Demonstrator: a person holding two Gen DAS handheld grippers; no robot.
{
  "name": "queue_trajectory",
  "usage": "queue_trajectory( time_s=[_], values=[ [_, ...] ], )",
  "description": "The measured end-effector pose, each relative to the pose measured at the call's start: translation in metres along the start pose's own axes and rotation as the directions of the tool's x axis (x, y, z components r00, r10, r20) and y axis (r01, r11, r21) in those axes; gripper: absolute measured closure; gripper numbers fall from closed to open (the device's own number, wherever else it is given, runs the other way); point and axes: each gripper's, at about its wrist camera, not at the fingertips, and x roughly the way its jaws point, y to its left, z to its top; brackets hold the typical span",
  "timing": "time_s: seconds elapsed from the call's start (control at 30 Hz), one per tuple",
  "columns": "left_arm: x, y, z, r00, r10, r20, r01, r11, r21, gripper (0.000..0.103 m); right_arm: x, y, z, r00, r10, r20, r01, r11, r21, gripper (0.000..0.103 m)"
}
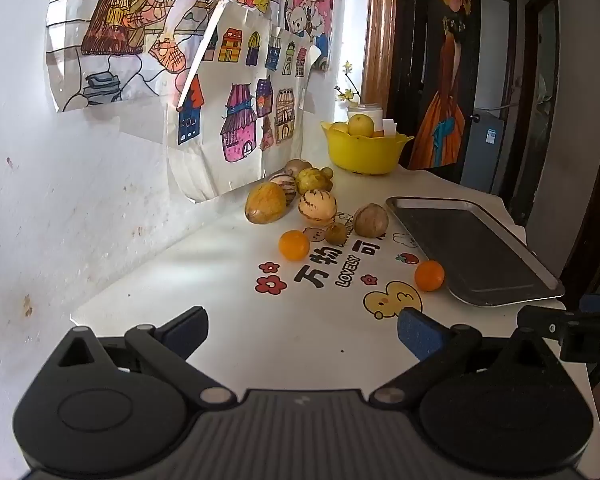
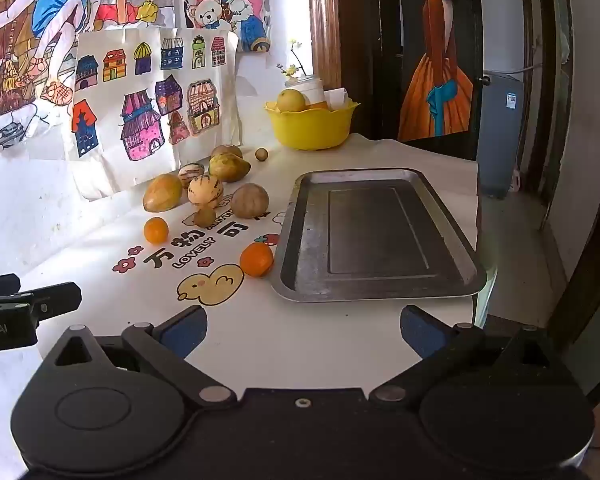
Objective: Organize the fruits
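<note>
A white table (image 1: pixel 228 344) printed with cartoon ducks, flowers and lettering runs along a white wall hung with children's drawings (image 2: pixel 148 92) of houses; beyond its far end I see a dark door with a painted figure in an orange dress (image 2: pixel 436 80).

My left gripper (image 1: pixel 302 330) hovers low over the near table edge, jaws spread wide, nothing between the blue pads (image 1: pixel 418 334). My right gripper (image 2: pixel 304 330) is the same: released, empty, over bare tabletop just short of the tray (image 2: pixel 312 276).

From my right camera the metal tray lies at about 1 o'clock, nothing on it. One orange (image 2: pixel 256 259) sits touching or just beside the tray's near left corner, at 11 o'clock. A second orange (image 2: pixel 156 230) lies farther left, at 10 o'clock, apart from the rest. Behind it is the fruit pile (image 2: pixel 206 190): a yellow mango-like fruit, two striped pale fruits, a brownish round one, a small dull green one, and more against the drawings. A small brown ball (image 2: pixel 261 154) sits alone past the pile.

At the far end, 12 o'clock, a yellow bowl (image 2: pixel 312 130) holds a yellow fruit and something orange; a white jar (image 2: pixel 310 88) with a flowering sprig stands behind it.

In my left view the right gripper's tip (image 1: pixel 540 320) shows at 3 o'clock.
</note>
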Motion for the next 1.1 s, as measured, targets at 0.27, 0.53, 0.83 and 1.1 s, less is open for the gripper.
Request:
queue_trajectory(
  time_s=[0.27,0.53,0.83,1.1],
  values=[
    [0.0004,0.0003,-0.0003,1.0,0.006,-0.001,-0.006,1.0,0.002,0.0,-0.0005,0.0003,0.0012,1.0,0.002,0.002,-0.002,1.0,0.003,0.001],
    [-0.0003,0.0012,0.0001,1.0,0.005,-0.001,-0.005,1.0,-0.001,0.0,0.0008,0.0016,0.0013,1.0,0.004,-0.001,-0.004,1.0,0.001,0.001],
    [-0.0016,0.0002,-0.0003,1.0,0.008,-0.001,-0.008,1.0,-0.002,0.0,0.0012,0.0022,-0.0003,1.0,0.003,-0.001,-0.003,1.0,-0.002,0.001],
    [-0.0016,0.0006,-0.0007,1.0,0.003,-0.003,-0.003,1.0,-0.003,0.0,0.0011,0.0022,-0.0002,1.0,0.003,-0.006,-0.003,1.0,-0.002,0.001]
  ],
)
